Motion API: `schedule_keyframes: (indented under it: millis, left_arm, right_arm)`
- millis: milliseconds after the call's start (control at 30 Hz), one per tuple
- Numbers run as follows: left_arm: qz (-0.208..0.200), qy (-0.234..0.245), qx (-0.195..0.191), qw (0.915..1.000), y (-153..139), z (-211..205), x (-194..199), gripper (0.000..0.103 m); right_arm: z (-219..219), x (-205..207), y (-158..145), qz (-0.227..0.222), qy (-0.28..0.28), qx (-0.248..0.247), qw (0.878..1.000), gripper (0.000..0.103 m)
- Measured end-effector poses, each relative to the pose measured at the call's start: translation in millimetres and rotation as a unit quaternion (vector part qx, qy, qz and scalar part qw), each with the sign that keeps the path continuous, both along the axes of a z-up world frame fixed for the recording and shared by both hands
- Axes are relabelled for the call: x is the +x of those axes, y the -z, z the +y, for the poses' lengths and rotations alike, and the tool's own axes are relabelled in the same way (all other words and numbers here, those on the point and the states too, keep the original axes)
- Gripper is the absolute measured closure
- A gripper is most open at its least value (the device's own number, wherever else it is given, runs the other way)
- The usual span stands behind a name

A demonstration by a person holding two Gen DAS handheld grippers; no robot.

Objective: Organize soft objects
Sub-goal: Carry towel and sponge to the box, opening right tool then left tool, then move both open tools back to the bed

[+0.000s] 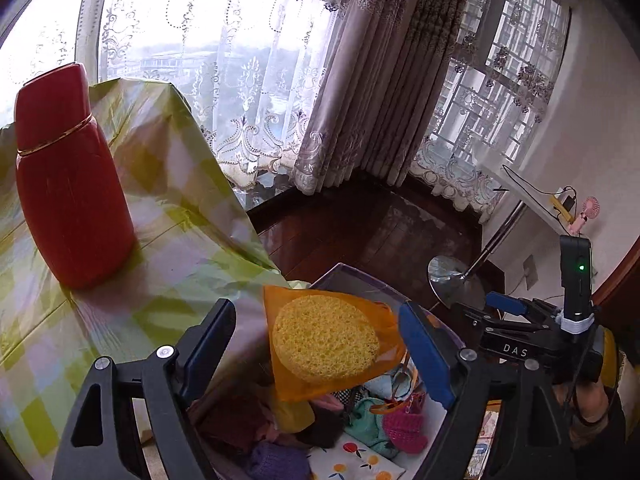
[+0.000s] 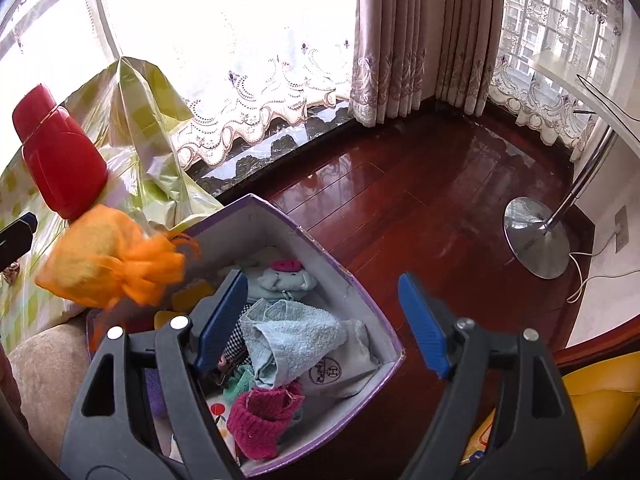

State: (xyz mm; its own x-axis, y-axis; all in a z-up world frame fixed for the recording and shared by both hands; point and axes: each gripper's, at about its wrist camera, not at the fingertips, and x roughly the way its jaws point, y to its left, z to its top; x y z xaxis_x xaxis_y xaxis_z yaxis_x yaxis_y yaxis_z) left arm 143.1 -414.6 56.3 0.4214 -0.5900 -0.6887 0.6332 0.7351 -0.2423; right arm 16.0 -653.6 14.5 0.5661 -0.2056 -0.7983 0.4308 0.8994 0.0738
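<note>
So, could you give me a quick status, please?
Left tongs open, orange sponge bag loose between them, above box. Right tongs open, empty. Nothing blocking.

Open box [image 2: 352, 280] on the floor, its top unobstructed for entry from above; interior already crowded with cloths, among them a pale blue towel [image 2: 296, 336] and a magenta knit piece [image 2: 264, 412]. An orange mesh pouch [image 2: 108, 256] hangs over the box's left rim, partly blocking that side. Further left, the draped table [image 1: 168, 240] edge and a red bottle [image 1: 68, 176] stand close by. To the right, bare wooden floor [image 2: 432, 200] lies clear up to a lamp base [image 2: 536, 236].
</note>
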Motion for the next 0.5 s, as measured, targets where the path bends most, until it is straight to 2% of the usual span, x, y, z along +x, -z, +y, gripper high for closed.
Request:
schedule_keyframes:
  millis: [67, 200, 267, 333, 500]
  left_arm:
    - [0.014, -0.014, -0.001, 0.9998, 4, 9, 6, 0.019]
    - [0.008, -0.046, -0.006, 0.9989, -1, 35, 12, 0.019]
    - [0.004, -0.061, -0.01, 0.9981, -3, 47, 14, 0.019]
    - [0.002, -0.082, -0.008, 0.9966, -4, 62, 17, 0.019]
    - [0.004, -0.131, -0.013, 0.9913, -2, 103, 20, 0.019]
  right_arm:
    - [1, 1, -1, -0.002, -0.002, 0.0, 1.0, 0.023]
    - [11, 3, -6, -0.012, -0.014, -0.009, 1.0, 0.023]
    - [21, 6, -11, -0.019, -0.025, -0.025, 0.999, 0.019]
    - [34, 9, -17, -0.026, -0.036, -0.042, 0.998, 0.011]
    - [69, 19, -27, -0.042, -0.066, -0.056, 0.995, 0.01]
